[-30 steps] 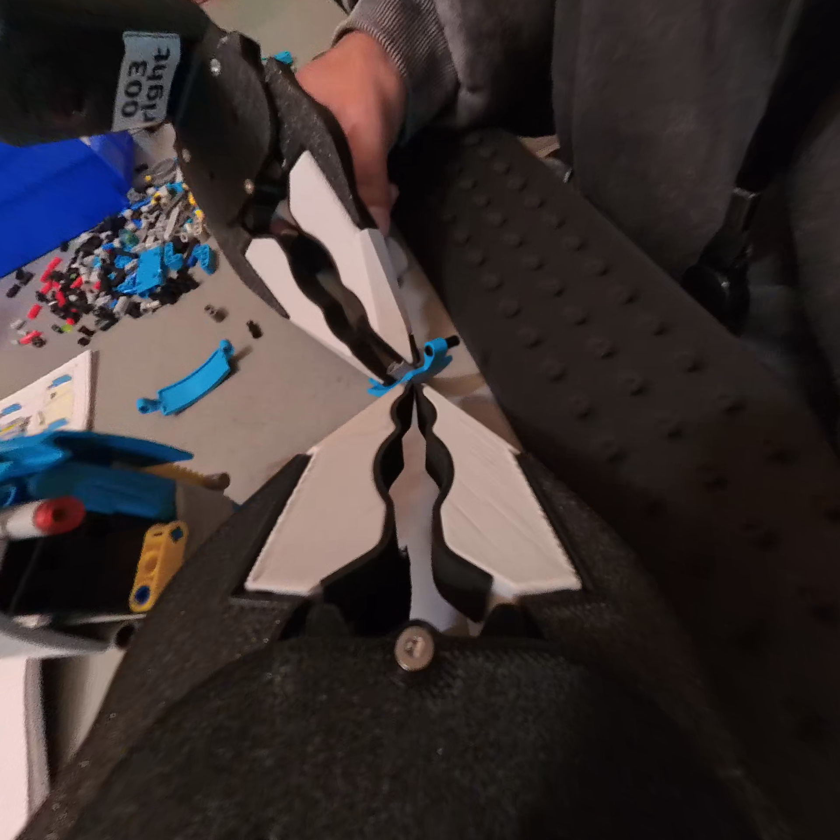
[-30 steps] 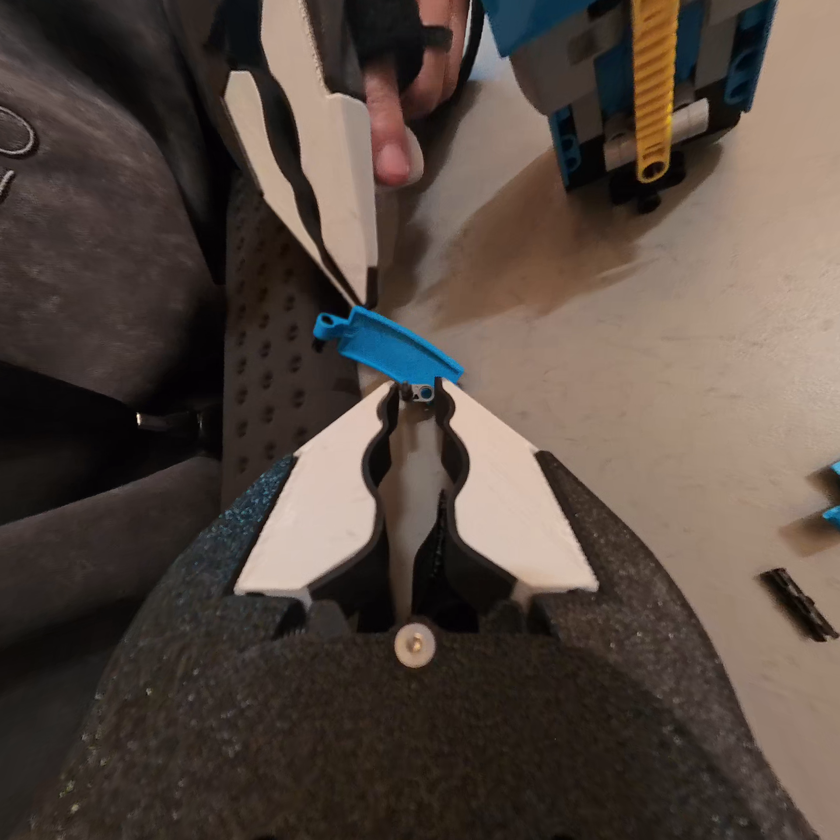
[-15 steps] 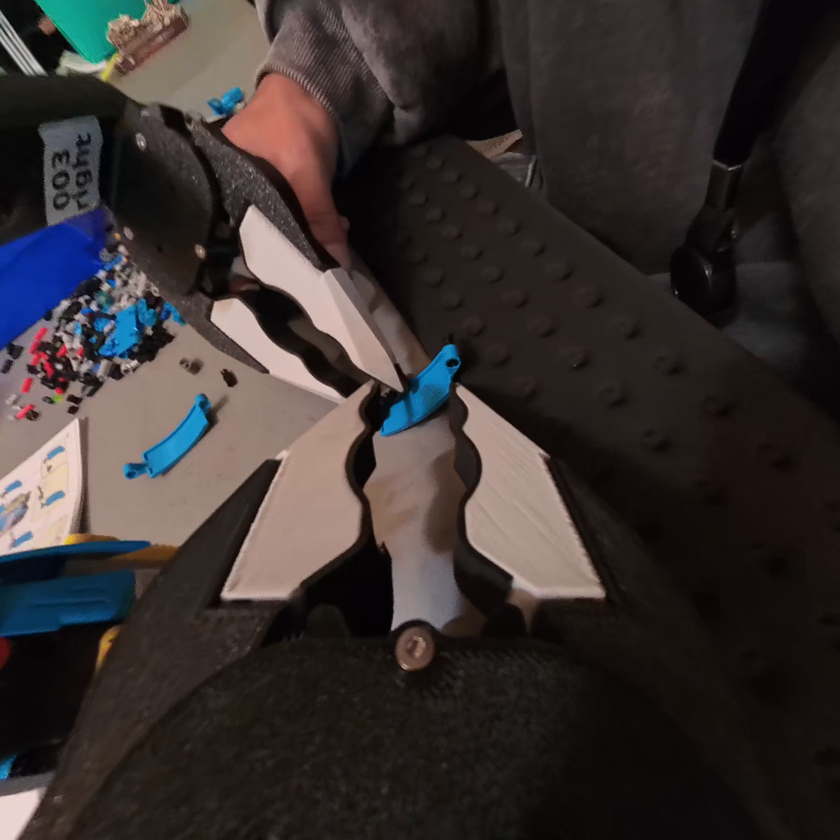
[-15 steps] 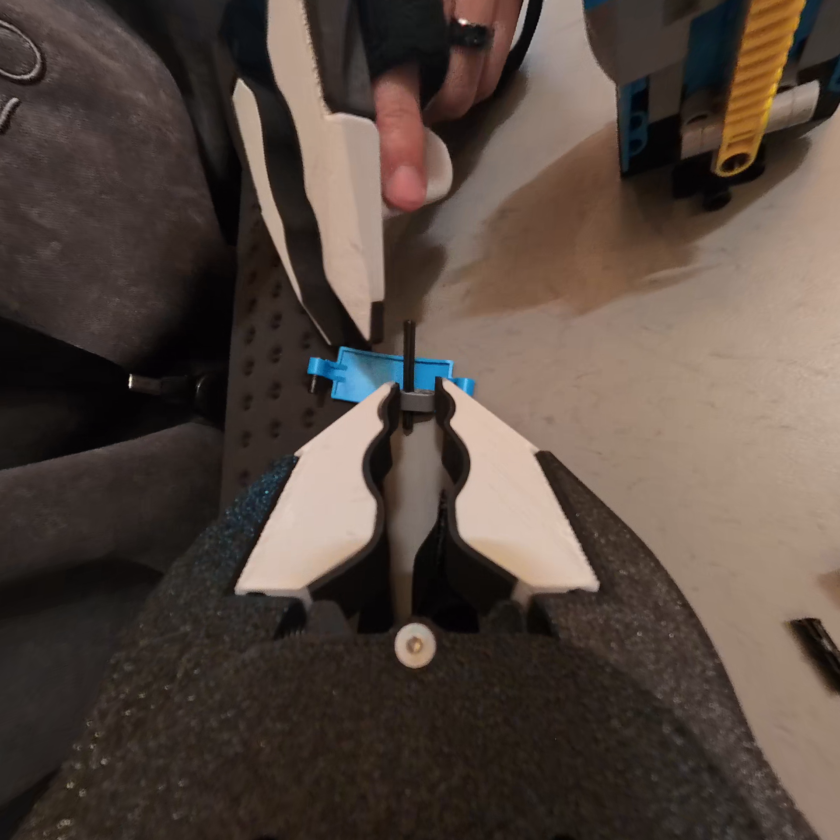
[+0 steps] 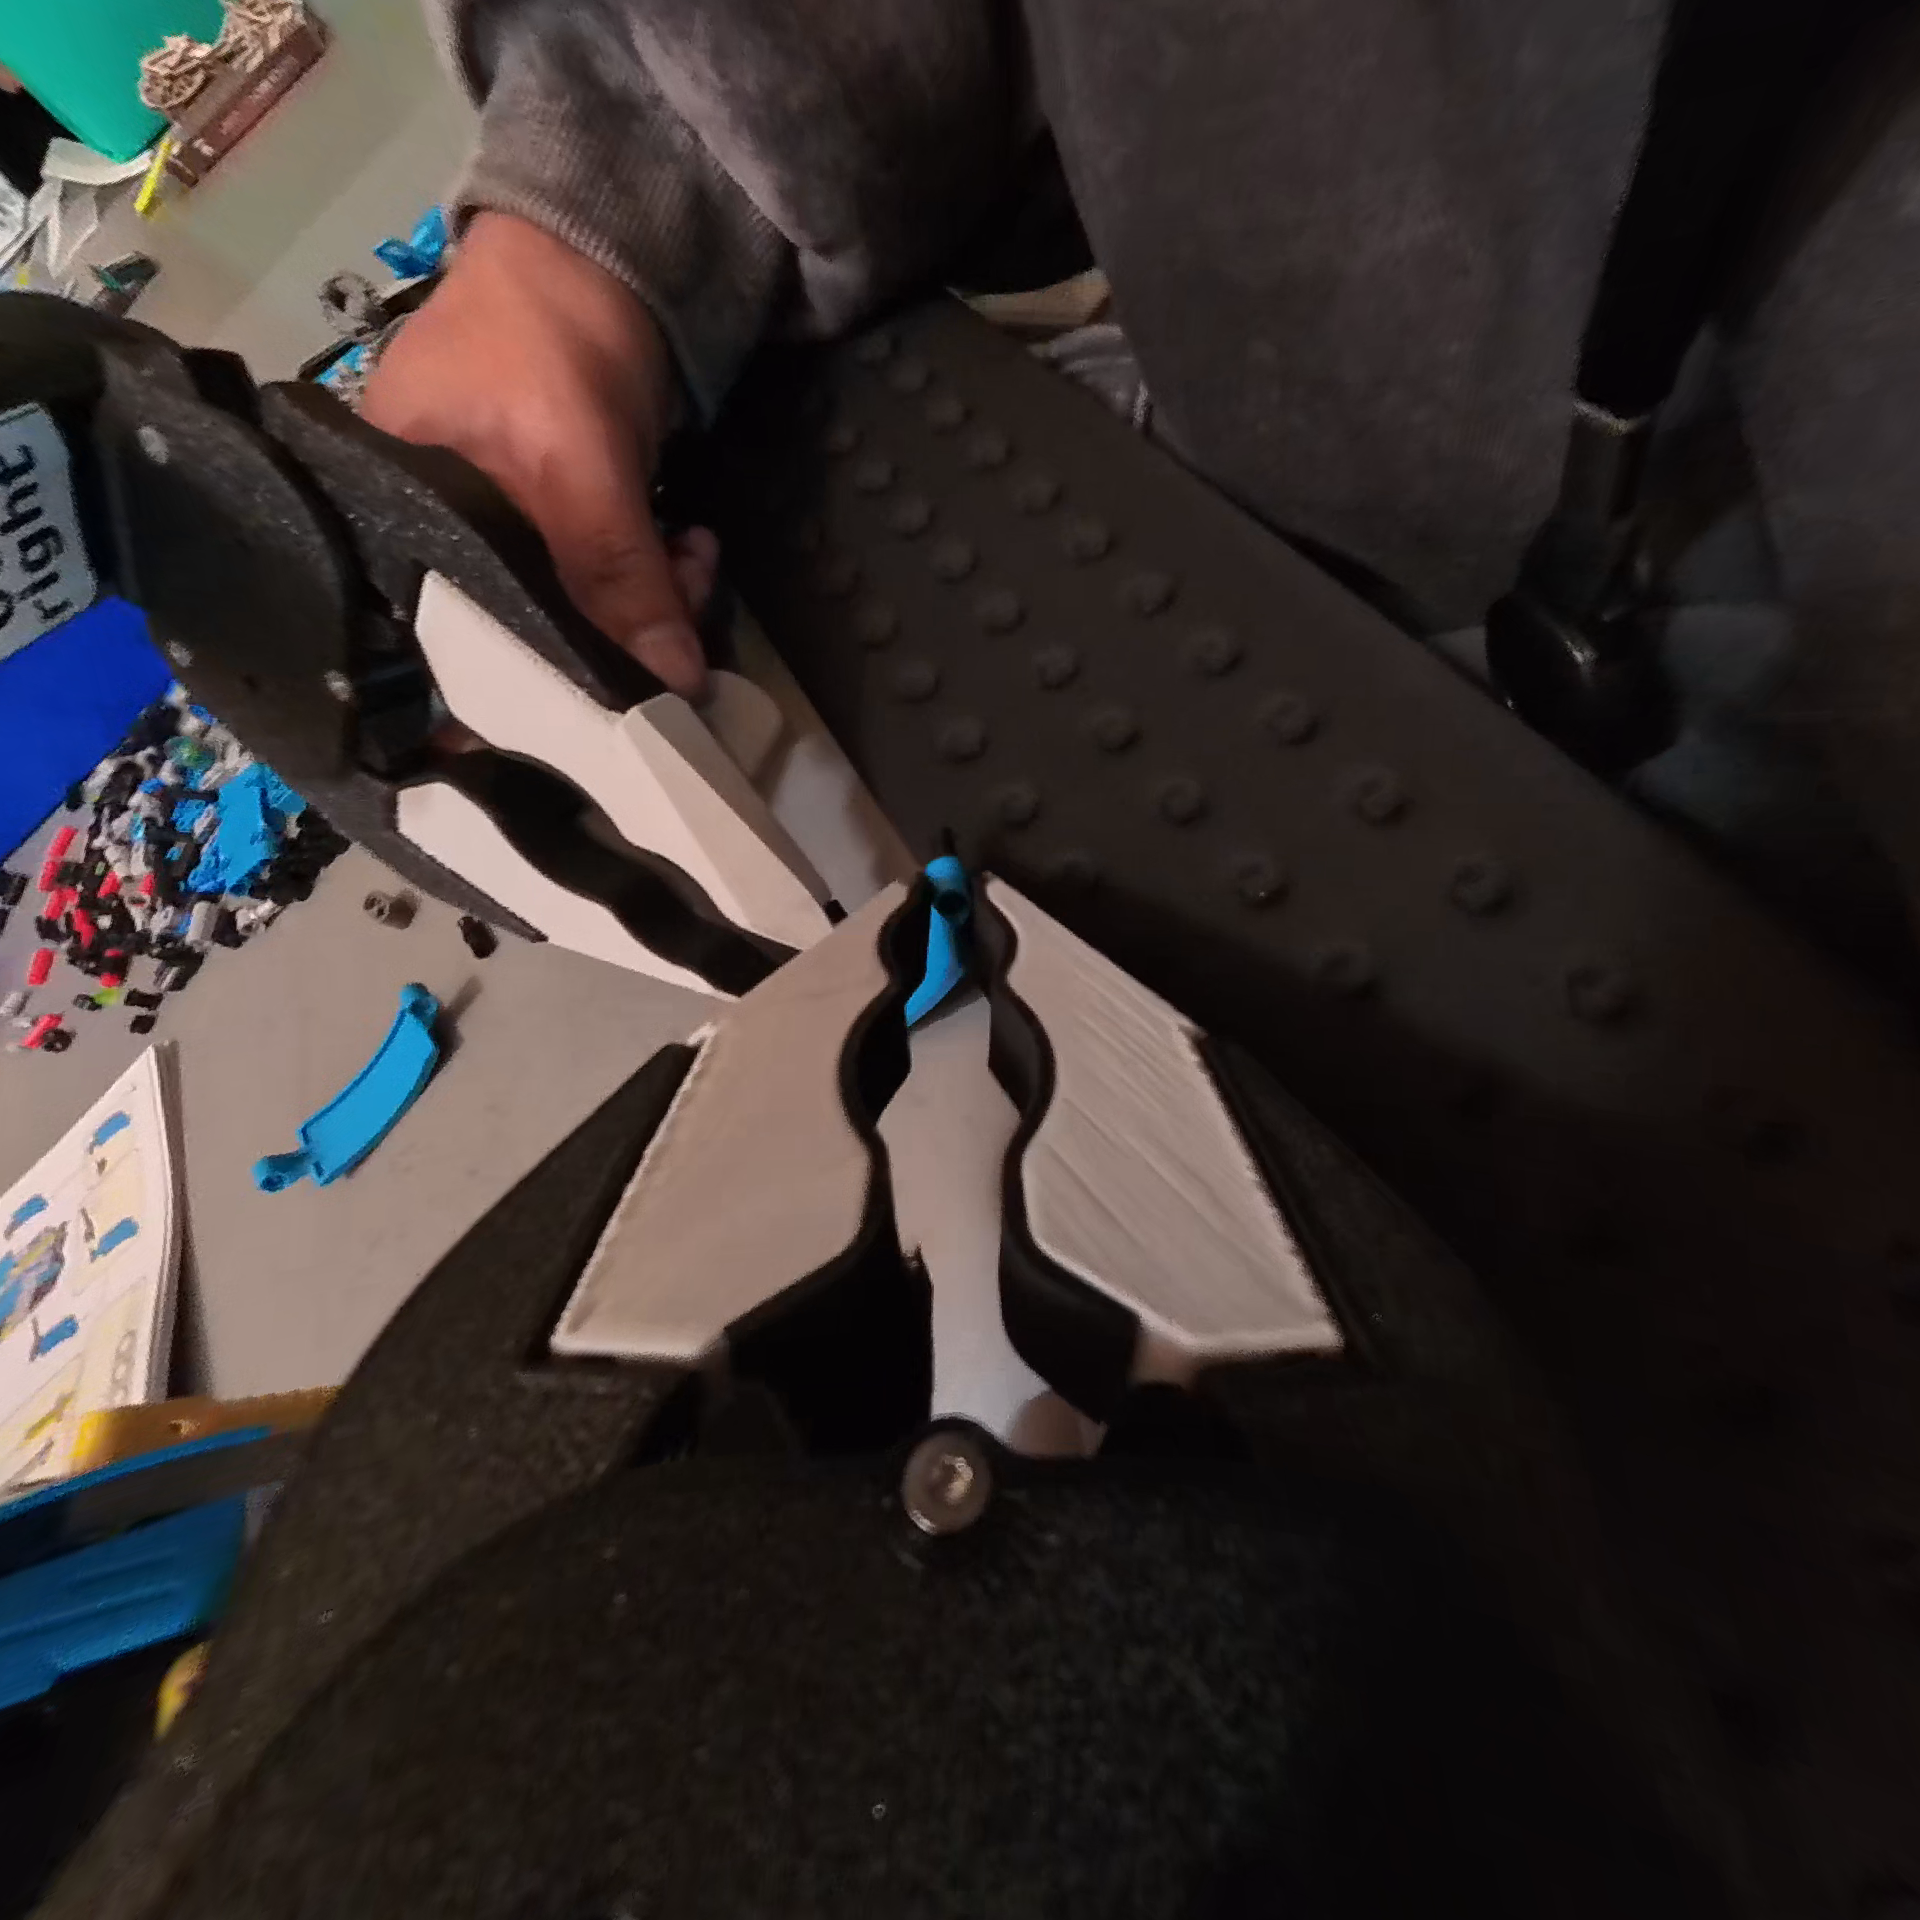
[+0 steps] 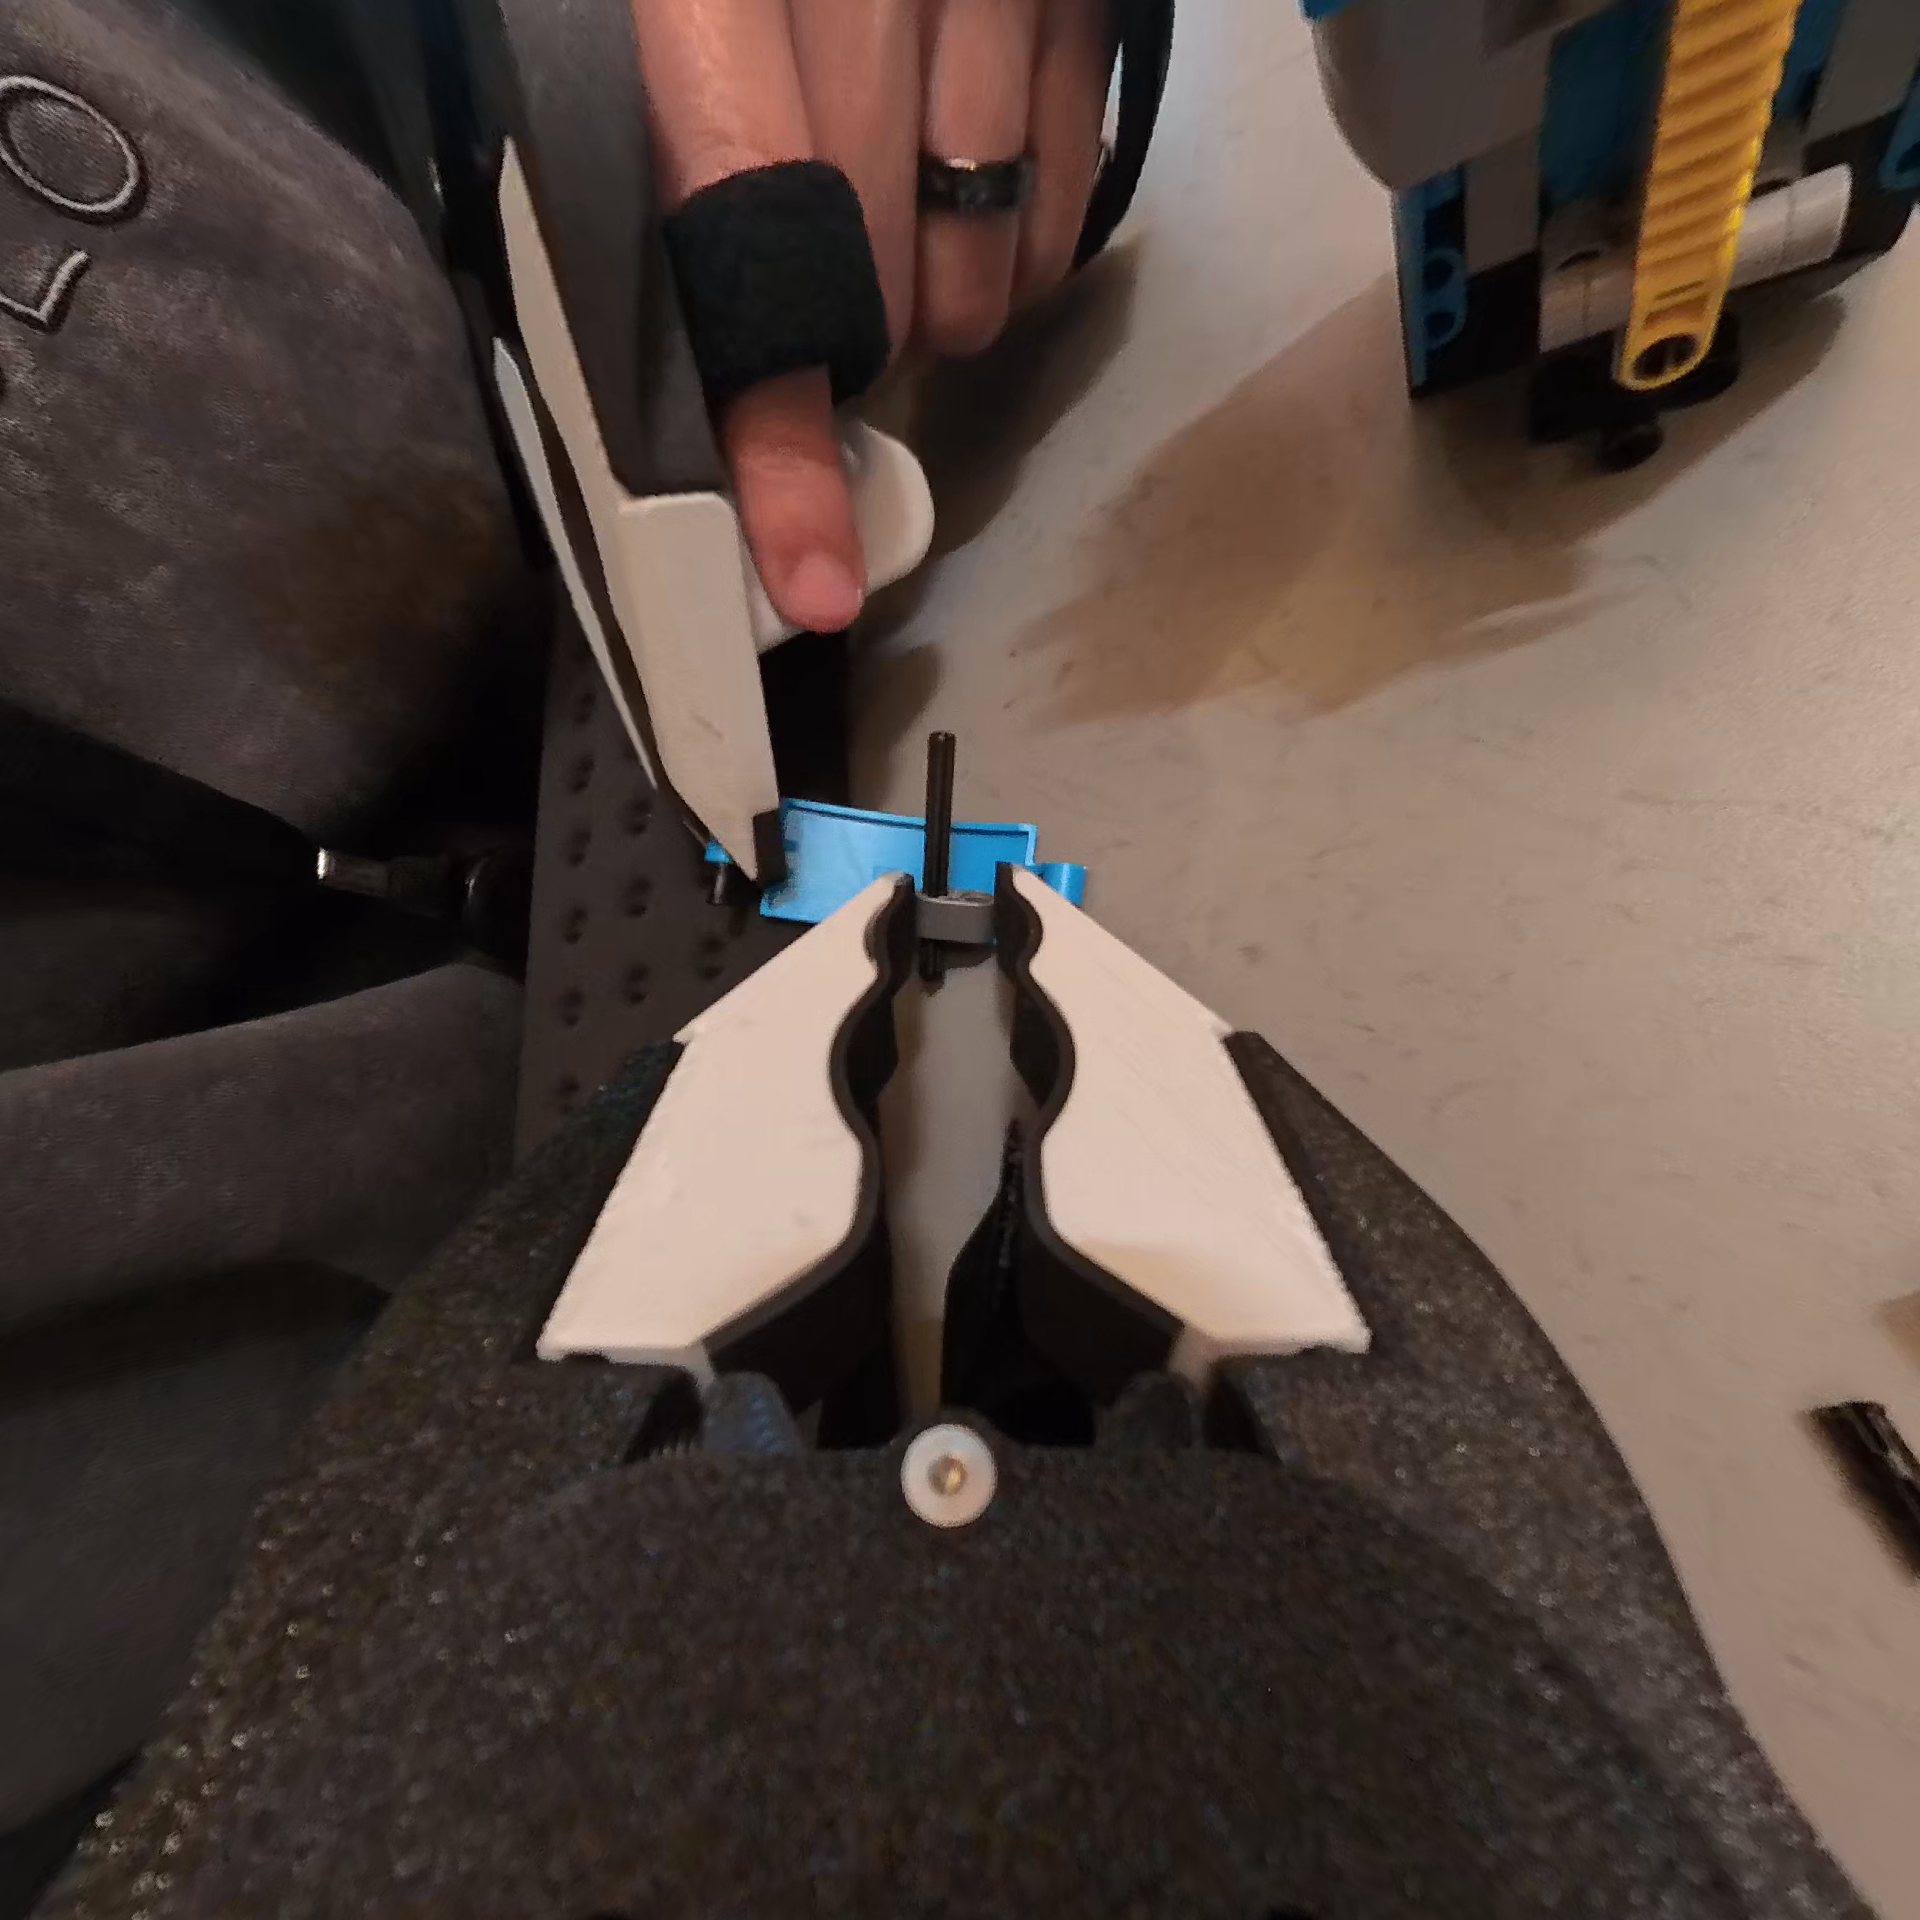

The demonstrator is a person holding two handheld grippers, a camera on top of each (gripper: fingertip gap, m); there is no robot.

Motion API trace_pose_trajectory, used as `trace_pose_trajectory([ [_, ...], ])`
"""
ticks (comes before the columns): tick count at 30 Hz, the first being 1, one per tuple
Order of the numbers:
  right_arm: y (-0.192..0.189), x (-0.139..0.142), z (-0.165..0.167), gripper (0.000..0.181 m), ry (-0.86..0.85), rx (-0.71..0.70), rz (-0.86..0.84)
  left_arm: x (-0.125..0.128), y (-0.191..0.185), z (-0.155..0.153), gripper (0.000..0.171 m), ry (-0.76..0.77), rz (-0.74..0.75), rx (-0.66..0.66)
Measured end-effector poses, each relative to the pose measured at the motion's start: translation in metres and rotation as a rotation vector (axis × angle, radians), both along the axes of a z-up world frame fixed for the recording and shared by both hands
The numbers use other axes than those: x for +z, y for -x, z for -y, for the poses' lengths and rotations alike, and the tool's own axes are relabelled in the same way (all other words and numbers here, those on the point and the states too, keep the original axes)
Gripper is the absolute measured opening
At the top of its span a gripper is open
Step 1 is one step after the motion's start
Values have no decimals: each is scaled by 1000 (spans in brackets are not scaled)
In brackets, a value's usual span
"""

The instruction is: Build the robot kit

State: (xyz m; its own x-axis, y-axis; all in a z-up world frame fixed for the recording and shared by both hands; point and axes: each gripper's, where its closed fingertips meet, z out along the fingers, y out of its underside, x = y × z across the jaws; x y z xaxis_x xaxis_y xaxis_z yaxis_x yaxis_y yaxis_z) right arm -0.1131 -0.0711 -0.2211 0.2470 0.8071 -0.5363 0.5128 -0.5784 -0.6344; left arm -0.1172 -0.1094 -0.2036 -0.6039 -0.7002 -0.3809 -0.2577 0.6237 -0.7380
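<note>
Grey floor strewn with loose toy bricks [image 5: 156, 873]: the left gripper [image 5: 948, 904] pinches a curved blue piece [image 5: 940, 951] at one end, while the right gripper [image 6: 954, 902] clamps a small grey connector [image 6: 954, 920] threaded on a black pin [image 6: 938, 821], touching that piece.

I work over a plain beige-grey floor [image 6: 1455, 935], lit warm from above, with soft brown shadows pooling on it. A black studded mat [image 5: 1195, 675] lies beside me. Far off sit a blue bin [image 5: 62, 696] and a teal box [image 5: 104, 62].
</note>
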Motion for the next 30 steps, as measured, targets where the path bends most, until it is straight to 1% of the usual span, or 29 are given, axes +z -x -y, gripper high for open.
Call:
trace_pose_trajectory([
  [2, -2, 3, -4, 15, 14, -31, -23, 5, -4, -2, 7, 46, 14, 49],
  [3, -4, 12, -10, 14, 19, -68, -72, 9, -6, -5, 6, 73, 28, 85],
  [5, -12, 39, -25, 15, 15, -166, -218, 21, -11, -17, 7, 153, 60, 186],
  [8, -23, 83, -44, 15, 41, -312, -478, 44, -21, -47, 7, 323, 128, 398],
  [10, -21, 101, -47, 15, 30, -341, -592, 52, -24, -62, 7, 409, 149, 475],
  [12, -14, 114, -42, 14, 17, -318, -660, 64, -25, -72, 7, 462, 206, 519],
  [14, -9, 109, -42, 16, -79, -316, -589, 75, -23, -78, 7, 496, 247, 538],
  [17, -12, 111, -43, 16, -199, -335, -542, 79, -20, -79, 7, 492, 275, 546],
  [21, -9, 96, -42, 15, -297, -333, -407, 88, -15, -79, 7, 471, 335, 553],
  [24, -3, 91, -38, 15, -345, -303, -351, 84, -16, -75, 7, 488, 310, 540],
  [27, 2, 83, -35, 15, -373, -282, -288, 80, -16, -72, 7, 462, 300, 530],
  [30, 2, 72, -38, 15, -389, -289, -214, 76, -18, -67, 7, 375, 298, 520],
])
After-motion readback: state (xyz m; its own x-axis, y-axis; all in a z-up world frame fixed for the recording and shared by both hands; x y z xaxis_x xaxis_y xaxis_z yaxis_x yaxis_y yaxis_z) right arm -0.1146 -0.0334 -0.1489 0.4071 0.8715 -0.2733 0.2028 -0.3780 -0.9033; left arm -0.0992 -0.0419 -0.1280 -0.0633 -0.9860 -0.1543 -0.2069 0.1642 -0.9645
